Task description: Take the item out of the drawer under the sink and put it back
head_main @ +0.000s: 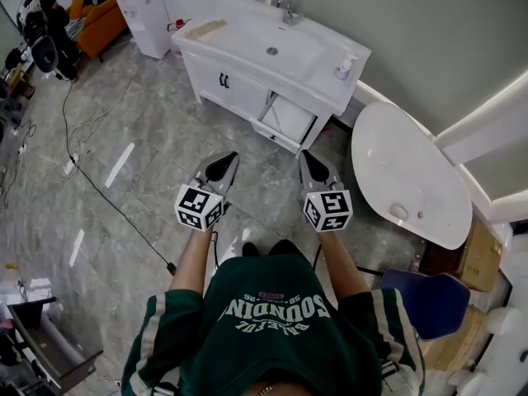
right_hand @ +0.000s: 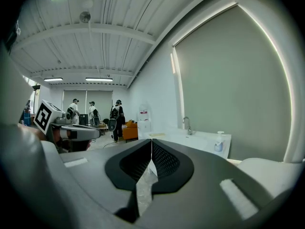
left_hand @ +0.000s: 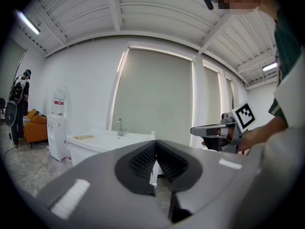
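My left gripper point(head_main: 232, 156) and right gripper point(head_main: 304, 153) are both clenched and empty, held side by side in front of the sink point(head_main: 239, 35). The drawer point(head_main: 287, 119), under the sink's right half, stands pulled open; I cannot make out the item inside it. A soap bottle point(head_main: 344, 67) stands on the sink's right corner, the tap point(head_main: 286, 8) at its back edge.

Open studio hall: sink vanity point(head_main: 239, 89), floor cable point(head_main: 124, 213)
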`<state>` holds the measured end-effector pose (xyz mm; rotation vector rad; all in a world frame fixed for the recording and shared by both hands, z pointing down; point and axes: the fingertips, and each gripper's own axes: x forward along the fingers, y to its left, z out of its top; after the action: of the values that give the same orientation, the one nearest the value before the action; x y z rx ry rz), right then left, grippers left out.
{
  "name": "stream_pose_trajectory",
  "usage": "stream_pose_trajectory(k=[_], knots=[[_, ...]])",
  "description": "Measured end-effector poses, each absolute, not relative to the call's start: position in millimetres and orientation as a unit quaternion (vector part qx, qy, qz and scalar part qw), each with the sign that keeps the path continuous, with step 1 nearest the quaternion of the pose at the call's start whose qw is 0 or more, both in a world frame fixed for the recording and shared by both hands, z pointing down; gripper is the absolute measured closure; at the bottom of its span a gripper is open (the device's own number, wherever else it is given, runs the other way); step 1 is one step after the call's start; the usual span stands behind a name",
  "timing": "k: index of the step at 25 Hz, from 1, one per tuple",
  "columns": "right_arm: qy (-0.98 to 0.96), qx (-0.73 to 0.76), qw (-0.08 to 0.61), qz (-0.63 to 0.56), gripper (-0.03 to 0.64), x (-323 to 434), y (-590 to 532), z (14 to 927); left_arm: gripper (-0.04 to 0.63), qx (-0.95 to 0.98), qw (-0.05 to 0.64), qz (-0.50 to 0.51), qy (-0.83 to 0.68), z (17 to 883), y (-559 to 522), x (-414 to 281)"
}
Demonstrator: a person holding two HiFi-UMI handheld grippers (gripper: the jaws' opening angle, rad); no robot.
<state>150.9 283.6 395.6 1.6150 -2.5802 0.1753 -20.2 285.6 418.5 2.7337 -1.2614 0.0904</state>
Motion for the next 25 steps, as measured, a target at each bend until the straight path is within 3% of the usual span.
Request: stream_pose_trajectory(k=[14,25], knots=[[-0.842,0.531,0.056,0.073,0.614,118,225,417,0.545,0.903,0.072,0.03,-0.422,431,234,-60],[-0.844,0.524,0.063,0.094,0.614,92,118,439,0.545,0.899,0.077,0.041,-0.429,441,133,-87]])
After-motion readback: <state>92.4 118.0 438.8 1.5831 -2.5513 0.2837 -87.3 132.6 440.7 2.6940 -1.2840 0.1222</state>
